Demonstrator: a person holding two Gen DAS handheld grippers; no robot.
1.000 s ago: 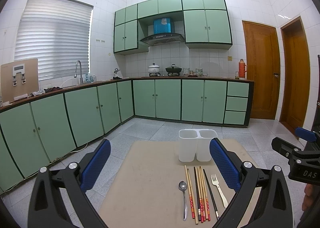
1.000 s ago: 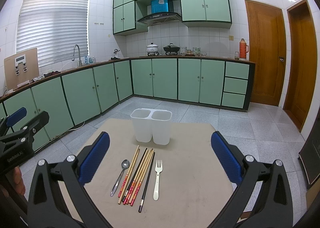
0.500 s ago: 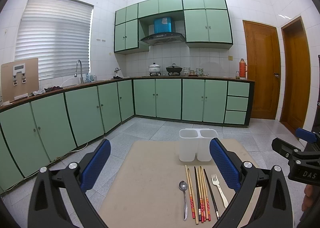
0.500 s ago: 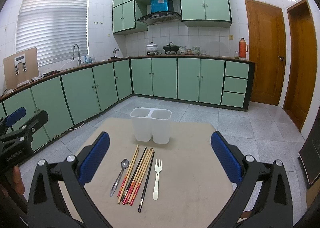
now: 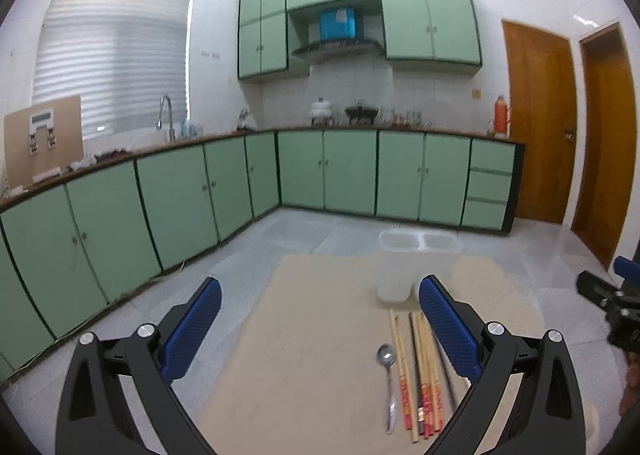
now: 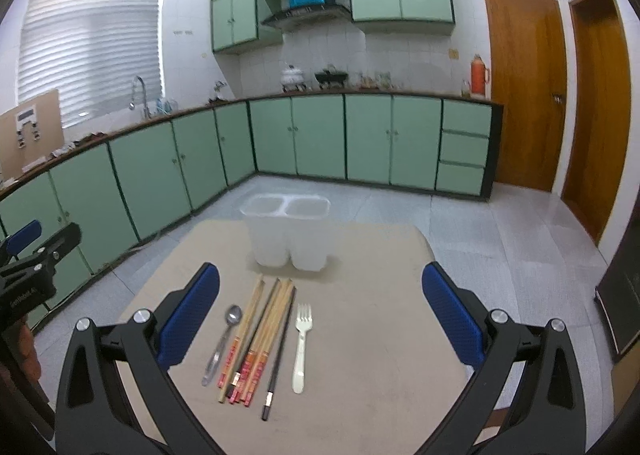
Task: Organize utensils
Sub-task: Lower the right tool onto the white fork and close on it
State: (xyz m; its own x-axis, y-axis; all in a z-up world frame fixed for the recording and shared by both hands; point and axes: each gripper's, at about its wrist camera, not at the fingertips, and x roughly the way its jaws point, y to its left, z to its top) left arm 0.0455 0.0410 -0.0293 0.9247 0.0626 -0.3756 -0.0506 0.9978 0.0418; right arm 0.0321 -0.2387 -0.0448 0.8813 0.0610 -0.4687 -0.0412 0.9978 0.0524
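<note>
Fork (image 6: 301, 347) was cream; chopsticks (image 6: 262, 329) tan with red-patterned ends; holder (image 6: 286, 231) translucent white; claw pads (image 6: 188, 321) blue.

Green cabinets (image 6: 320, 135) line the white-tiled kitchen; left of them a blinded window (image 6: 88, 43), right of them 2 wooden doors (image 6: 524, 91).

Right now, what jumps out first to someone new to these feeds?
The row of utensils on the beige table: a metal spoon, a bundle of chopsticks and a white fork, lying side by side. Just behind them stands the empty translucent two-compartment holder. Both the left gripper and the right gripper hover open over the table, holding nothing, with the green kitchen cabinets behind.
</note>
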